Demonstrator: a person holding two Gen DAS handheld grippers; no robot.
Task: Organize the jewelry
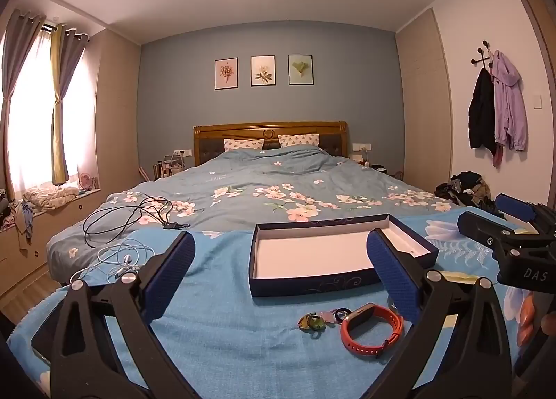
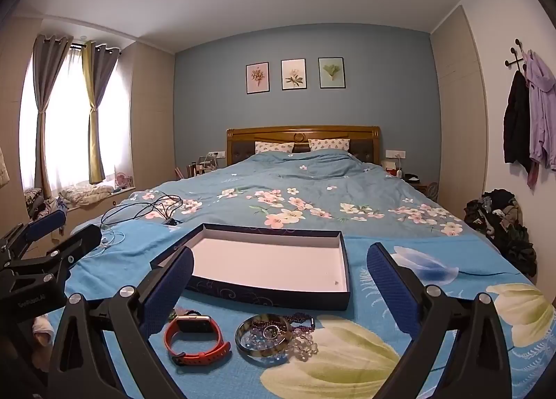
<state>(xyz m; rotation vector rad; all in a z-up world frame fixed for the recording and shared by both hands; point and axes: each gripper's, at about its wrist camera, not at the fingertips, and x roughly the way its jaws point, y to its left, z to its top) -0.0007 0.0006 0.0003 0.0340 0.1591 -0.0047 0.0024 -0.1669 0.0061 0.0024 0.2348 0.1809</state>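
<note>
Both the left gripper [image 1: 279, 268] and right gripper [image 2: 279, 281] gape, holding nothing; watch [image 2: 194, 338], bangle [image 2: 263, 334] and beads [image 2: 305, 347] lie near the box [image 2: 264, 291], cables [image 1: 132, 218] far left.

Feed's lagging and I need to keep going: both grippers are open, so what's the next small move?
Probably lower the right gripper onto the red watch. It lies loose on the blanket just short of the empty box, and the jaws stand wide with nothing between them.

left claw [image 1: 280, 268]: black frame | blue textured pads [image 1: 392, 274] | silver screws
</note>
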